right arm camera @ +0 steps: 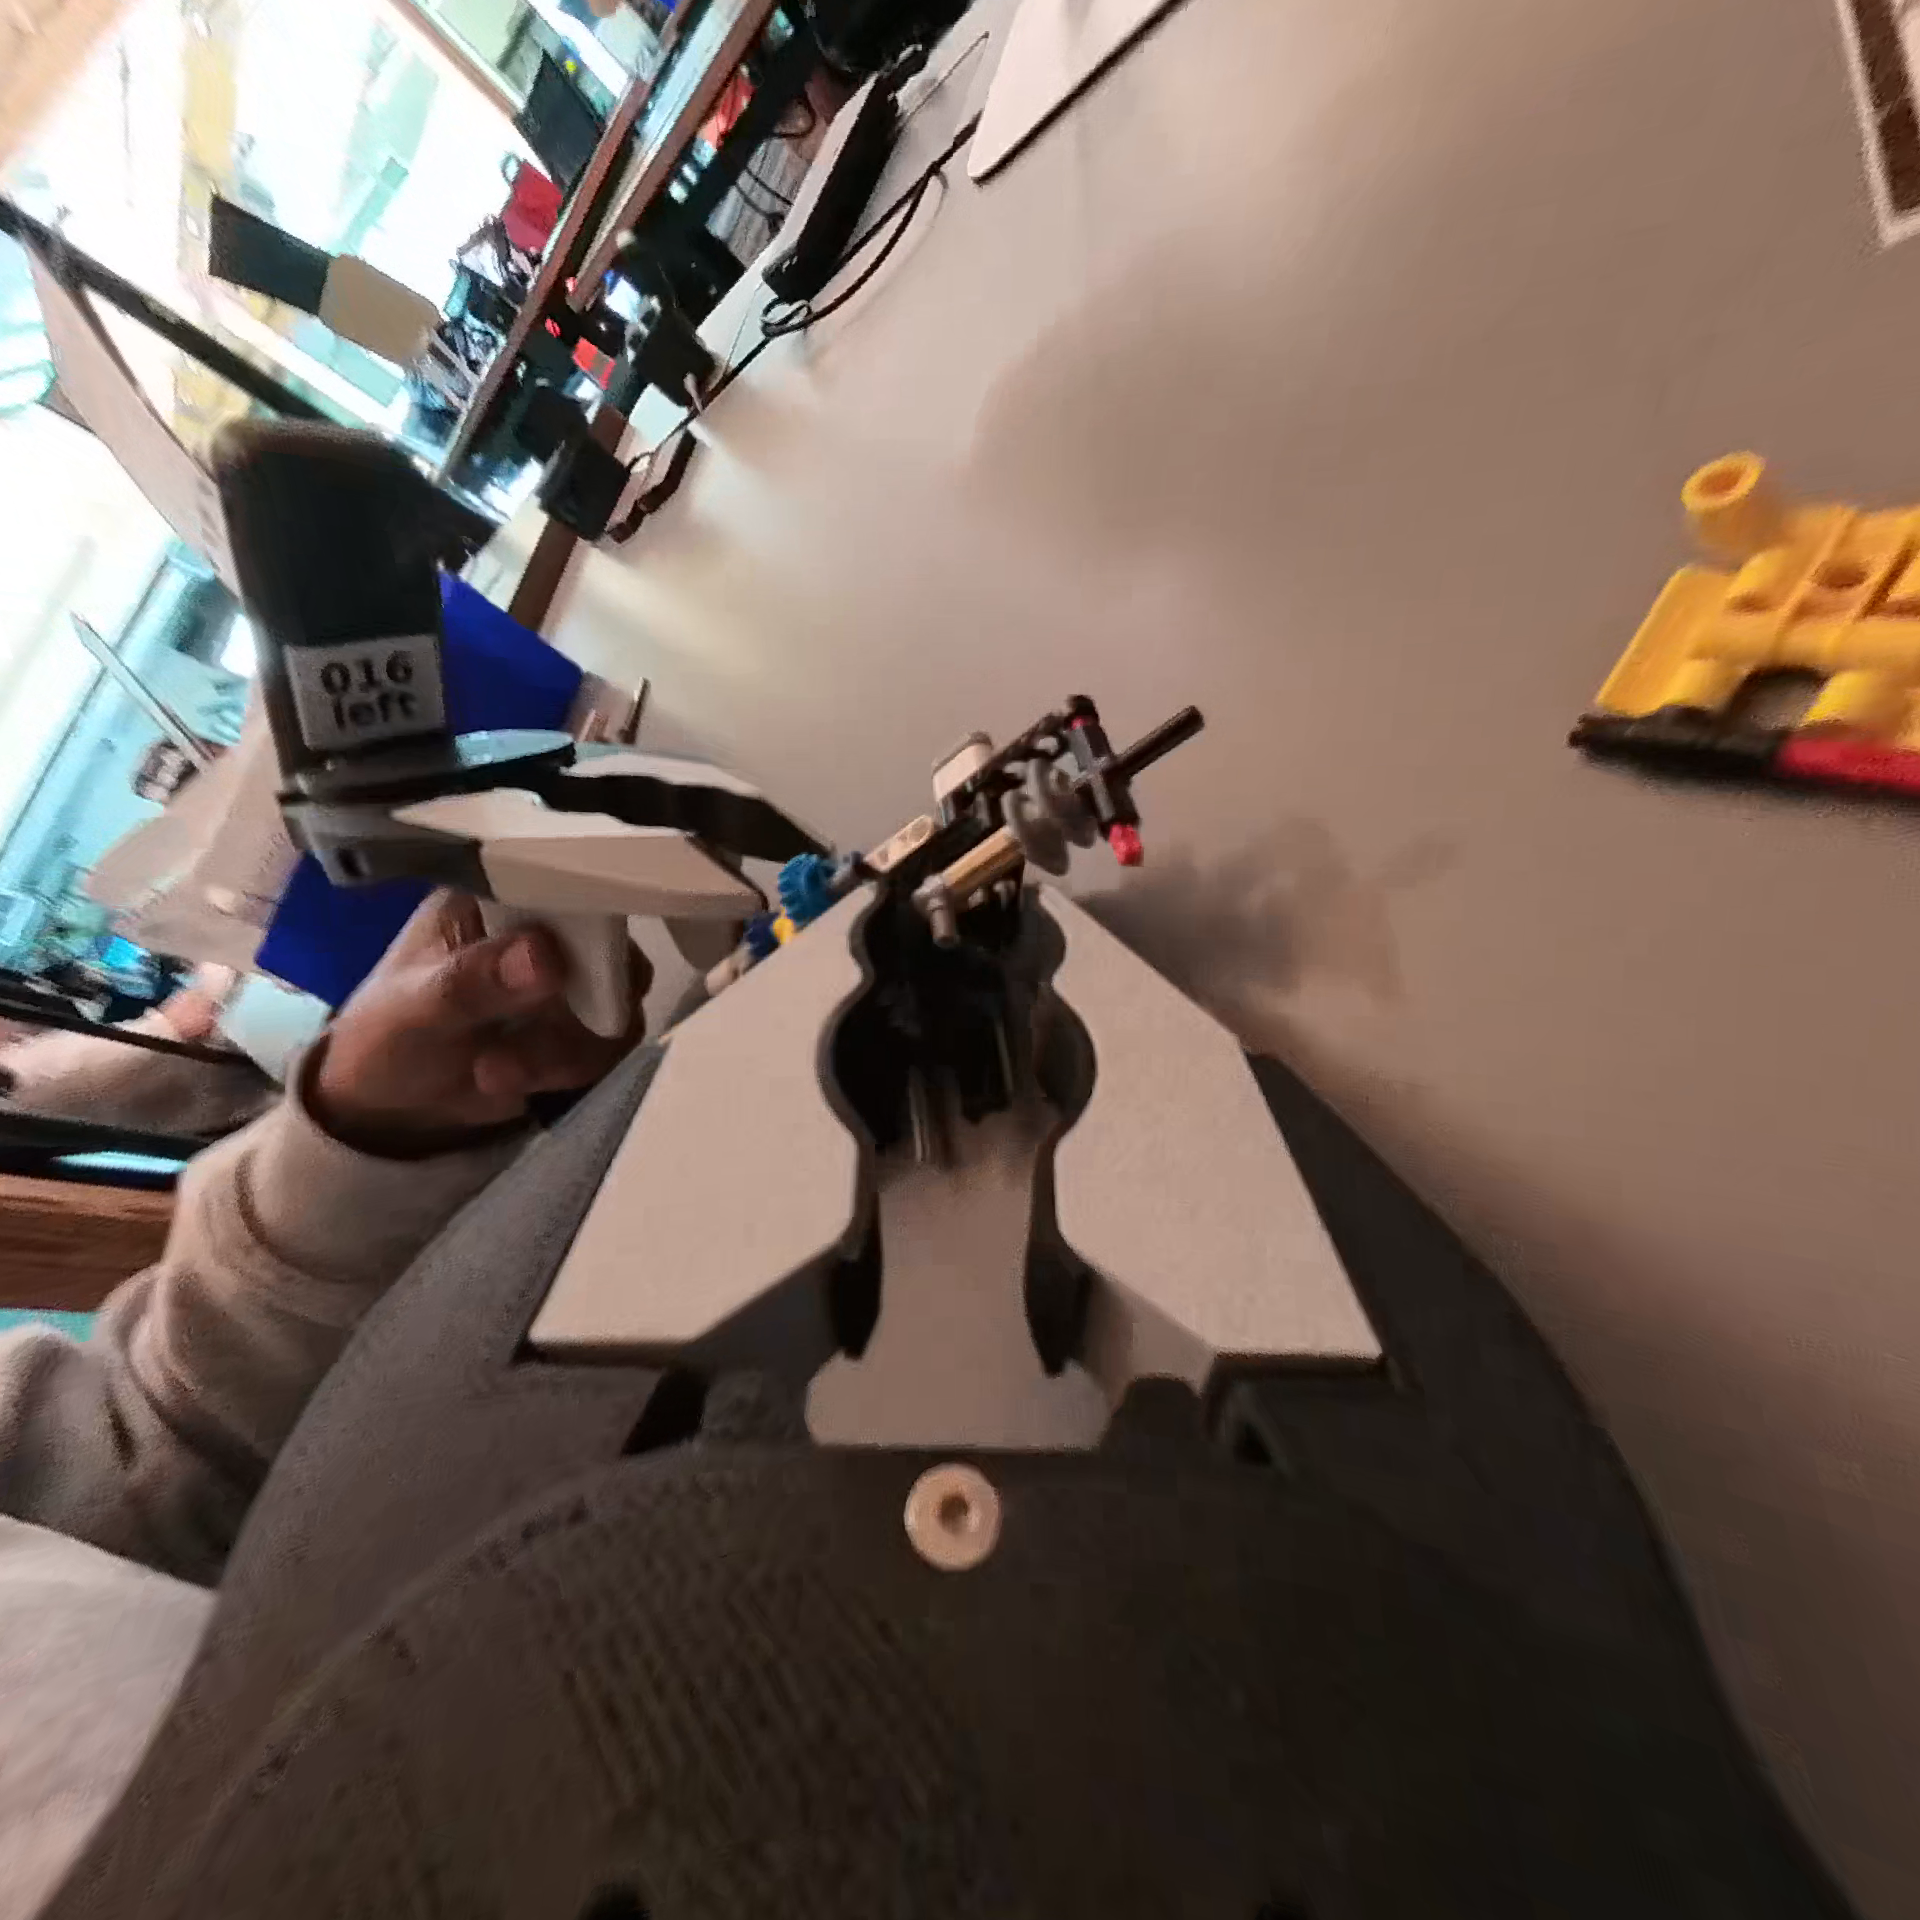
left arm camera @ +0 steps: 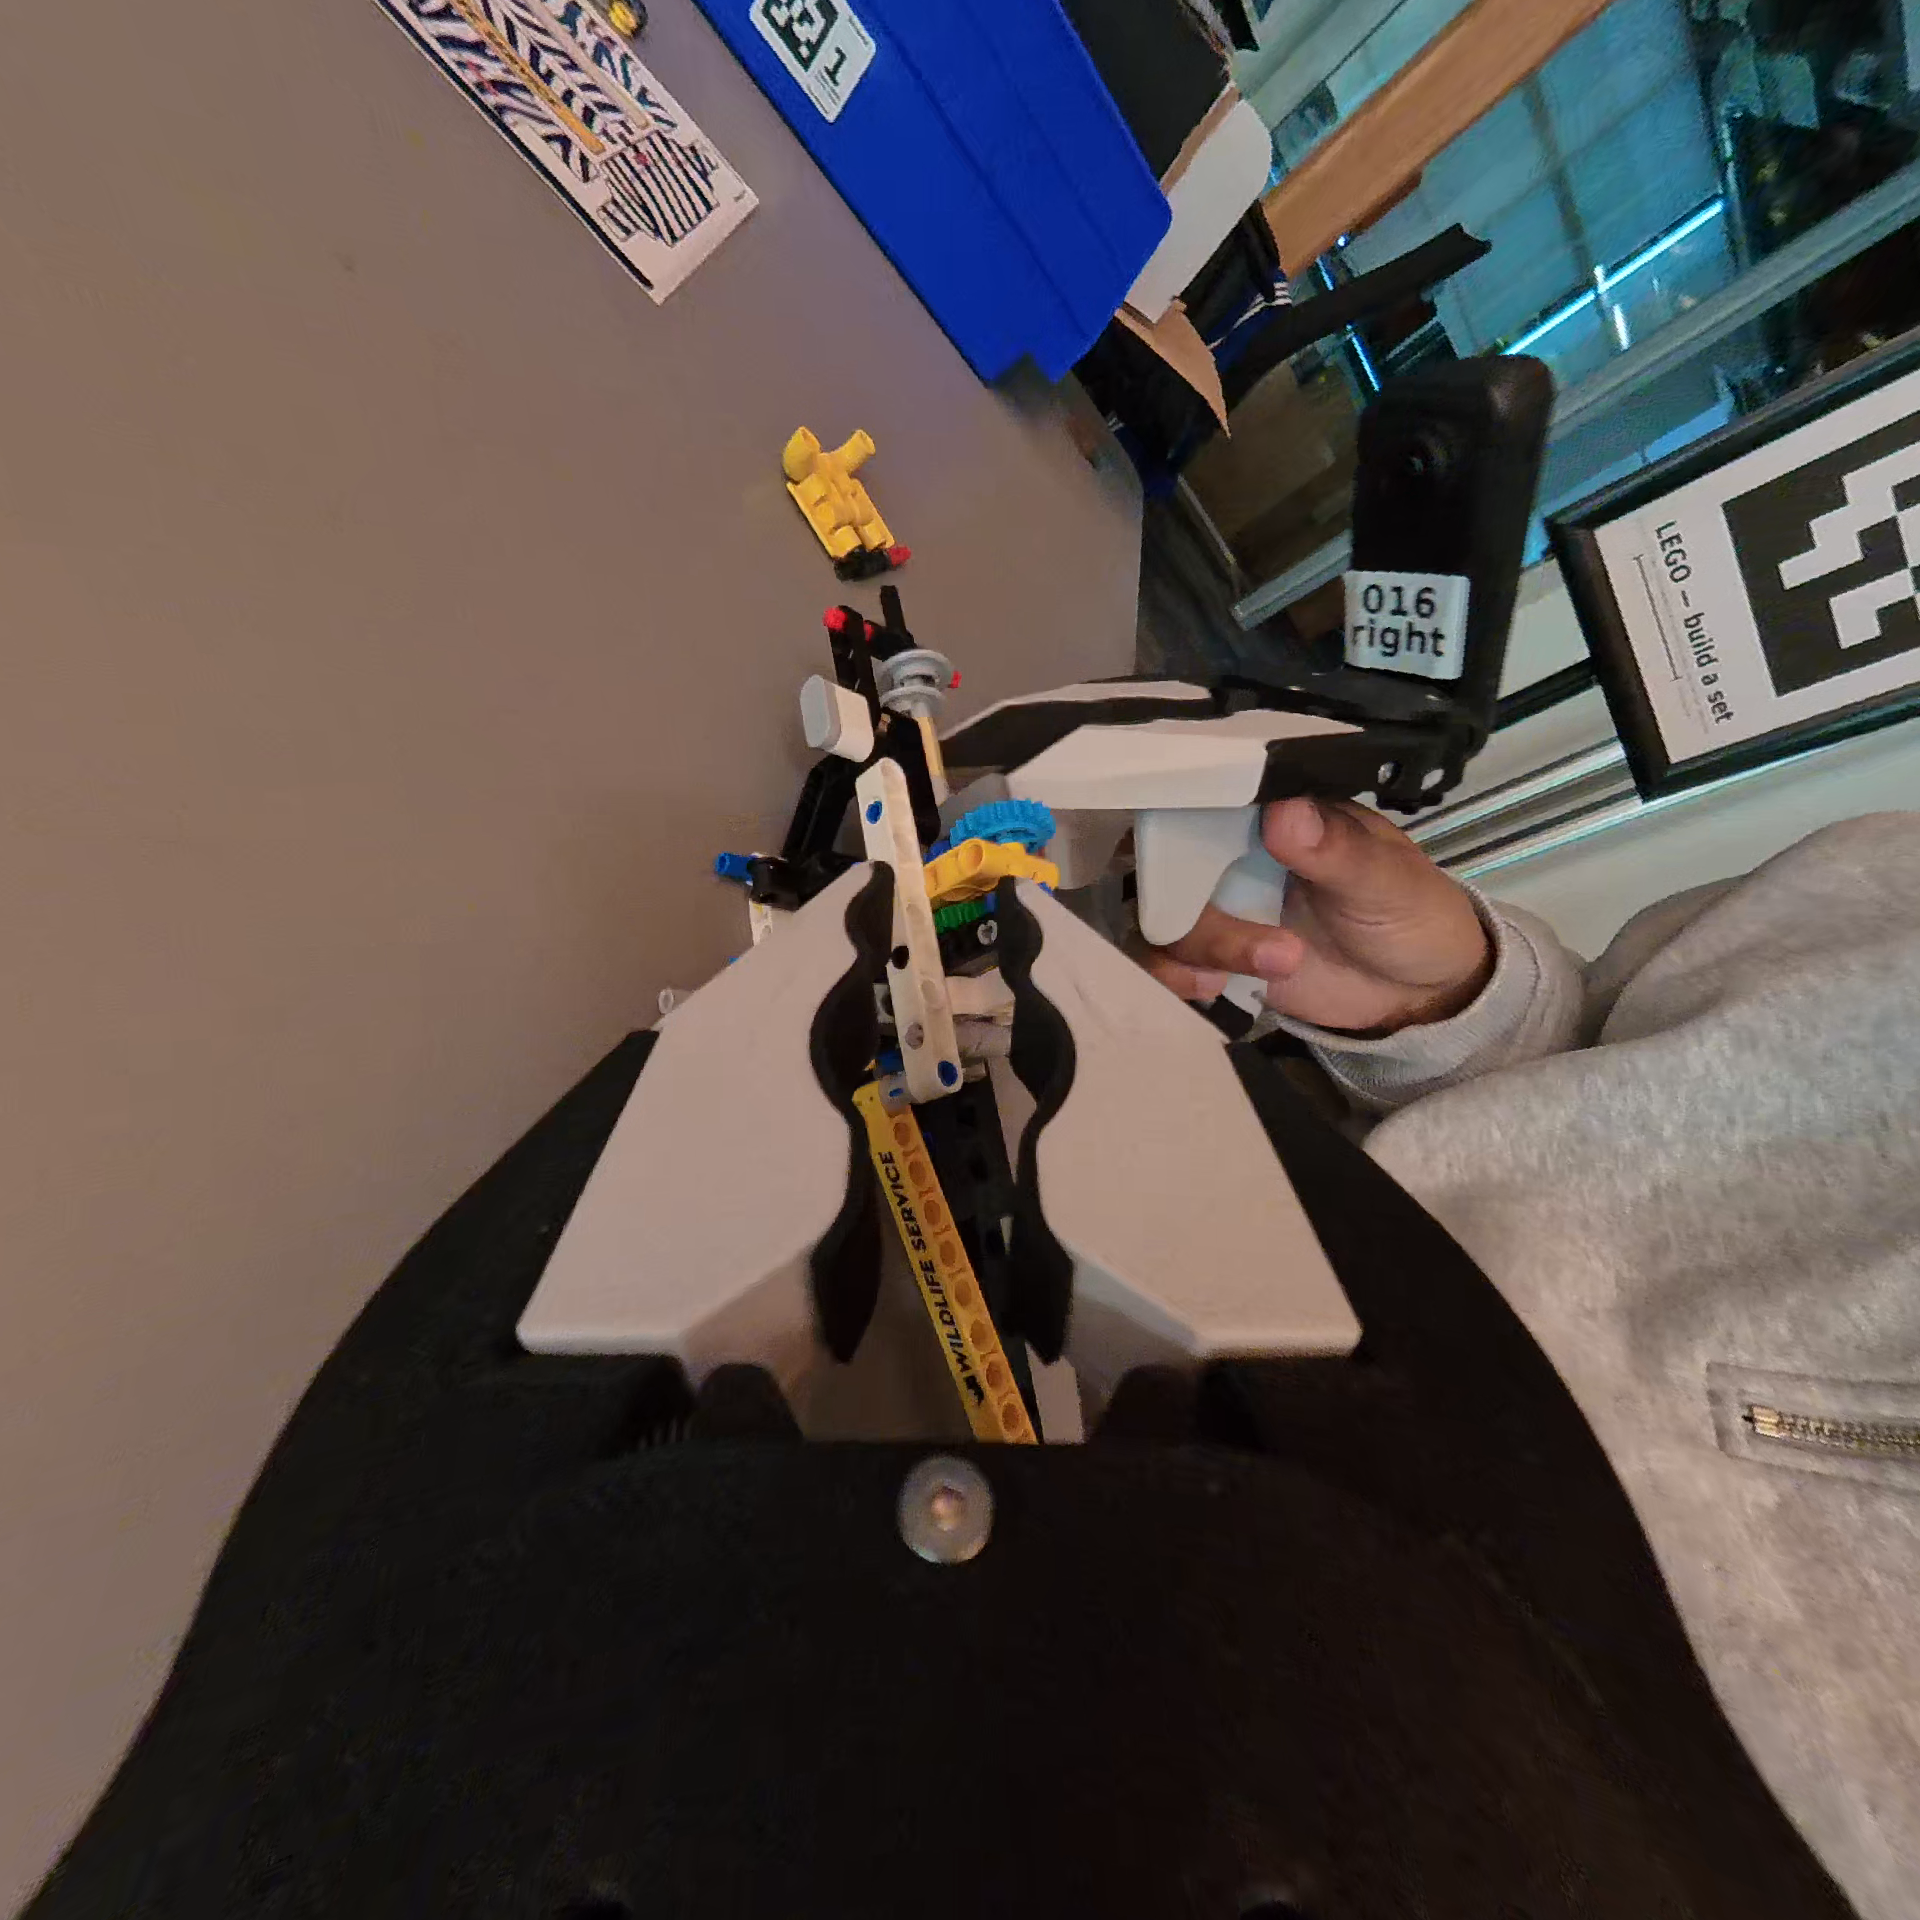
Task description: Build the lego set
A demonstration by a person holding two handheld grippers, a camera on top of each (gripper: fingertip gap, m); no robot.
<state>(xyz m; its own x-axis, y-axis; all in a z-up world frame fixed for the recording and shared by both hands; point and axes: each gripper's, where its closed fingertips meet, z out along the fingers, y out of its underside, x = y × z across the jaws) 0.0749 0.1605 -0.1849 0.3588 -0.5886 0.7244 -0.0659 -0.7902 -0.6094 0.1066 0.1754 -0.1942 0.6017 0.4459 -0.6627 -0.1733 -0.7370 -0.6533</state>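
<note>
Grey matte tabletop (left arm camera: 312, 727) is carrying everything here, with an office and glass walls blurring out behind it. Both claws are meeting on the same lego model (left arm camera: 914, 935), which is being held up off the tabletop between them.

The left claw (left arm camera: 940, 1039) is closing narrow on the long end of the model, where a yellow beam with holes (left arm camera: 945, 1268) and a white beam (left arm camera: 909, 935) are sitting between its wavy black pads. The right claw (right arm camera: 956, 987) is clamping the black part of the model from the other side, jaws narrow too.

Only the left wrist view is showing the blue bin (left arm camera: 956, 177), the zebra-striped sheet (left arm camera: 582, 125), and a framed sign (left arm camera: 1766, 582). The right wrist view is giving a close, blurry look at the yellow piece (right arm camera: 1766, 644) lying apart on the tabletop, plus cables and a black box further back.

The model is all knobbly plastic: blue gear (left arm camera: 1003, 826), grey pulley (left arm camera: 914, 670), red pins, black rod sticking out.
</note>
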